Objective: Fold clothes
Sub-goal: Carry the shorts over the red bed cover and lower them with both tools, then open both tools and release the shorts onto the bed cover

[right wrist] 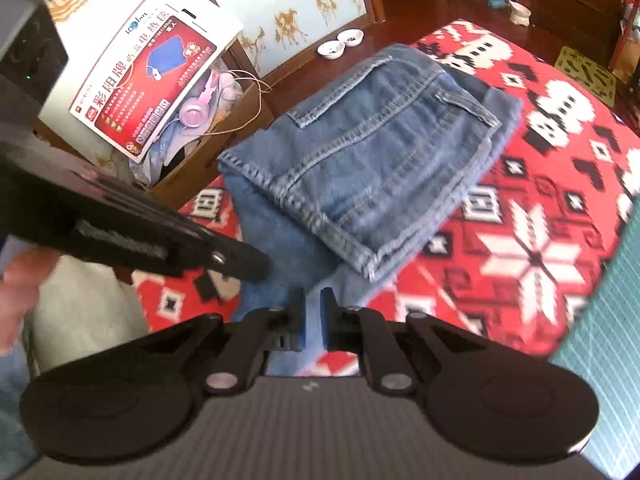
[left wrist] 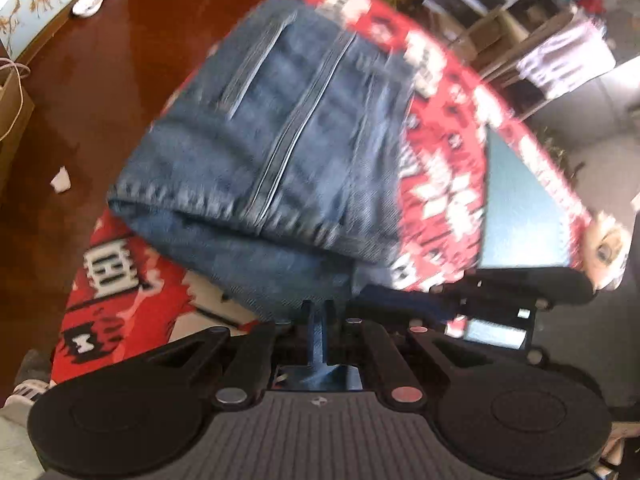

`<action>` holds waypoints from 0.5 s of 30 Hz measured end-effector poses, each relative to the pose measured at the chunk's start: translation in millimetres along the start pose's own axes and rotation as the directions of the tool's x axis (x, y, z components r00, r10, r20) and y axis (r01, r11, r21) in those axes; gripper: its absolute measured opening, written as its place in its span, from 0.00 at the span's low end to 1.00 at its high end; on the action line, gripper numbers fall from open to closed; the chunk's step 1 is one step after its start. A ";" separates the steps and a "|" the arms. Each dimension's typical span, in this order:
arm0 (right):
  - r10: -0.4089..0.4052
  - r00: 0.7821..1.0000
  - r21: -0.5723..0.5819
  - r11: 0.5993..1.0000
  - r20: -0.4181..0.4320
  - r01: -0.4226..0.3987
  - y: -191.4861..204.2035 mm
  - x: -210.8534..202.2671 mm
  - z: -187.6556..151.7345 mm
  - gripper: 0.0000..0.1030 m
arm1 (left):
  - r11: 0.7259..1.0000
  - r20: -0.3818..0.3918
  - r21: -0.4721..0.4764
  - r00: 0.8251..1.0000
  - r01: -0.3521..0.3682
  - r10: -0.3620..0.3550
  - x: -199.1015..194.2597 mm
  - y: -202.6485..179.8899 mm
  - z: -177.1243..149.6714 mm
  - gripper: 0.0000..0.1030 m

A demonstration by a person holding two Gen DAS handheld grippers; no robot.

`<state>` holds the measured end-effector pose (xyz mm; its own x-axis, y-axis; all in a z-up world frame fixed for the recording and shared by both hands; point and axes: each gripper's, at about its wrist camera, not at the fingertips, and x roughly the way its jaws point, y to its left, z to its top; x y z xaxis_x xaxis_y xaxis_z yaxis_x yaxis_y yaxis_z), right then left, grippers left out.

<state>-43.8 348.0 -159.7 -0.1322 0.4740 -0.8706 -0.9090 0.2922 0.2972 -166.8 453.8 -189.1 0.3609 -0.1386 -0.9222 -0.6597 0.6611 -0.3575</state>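
Blue jeans (right wrist: pixel 360 168) lie partly folded on a red, white and black patterned blanket (right wrist: pixel 532 240). A back pocket and seams face up, and a lower denim layer runs toward me. My right gripper (right wrist: pixel 312 300) is shut on the near edge of that lower layer. In the left wrist view the jeans (left wrist: pixel 272 140) look blurred, and my left gripper (left wrist: pixel 318 308) is shut on the near denim edge too. The left gripper's black body (right wrist: pixel 160 240) shows at the left of the right wrist view. The right gripper's body (left wrist: pixel 520 288) shows at the right of the left wrist view.
A cardboard box (right wrist: pixel 208 160) with pink headphones and a red product pack (right wrist: pixel 148 72) stands left of the blanket. Two small white bowls (right wrist: pixel 340 42) sit on the brown wooden floor (left wrist: pixel 80 100). Shelving (left wrist: pixel 520 20) stands at the far right. A hand (right wrist: pixel 20 280) shows at the left edge.
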 end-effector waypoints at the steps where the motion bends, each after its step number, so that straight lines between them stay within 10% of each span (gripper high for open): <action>1: -0.001 1.000 0.000 1.000 -0.003 0.001 0.3 6.5 2.5 0.09 | 1.000 -0.003 0.005 1.000 -0.012 0.012 3.0 1.2 -4.3 0.02; 15: -0.029 0.999 0.030 0.999 -0.028 0.029 1.8 7.0 -3.9 0.10 | 0.993 -0.034 -0.112 0.999 -0.028 0.024 -8.3 3.0 -37.4 0.02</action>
<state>-47.9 348.6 -166.8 -0.1171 0.4423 -0.8892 -0.9001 0.3312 0.2832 -196.4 429.4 -188.0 0.3223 -0.1473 -0.9351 -0.7391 0.5781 -0.3458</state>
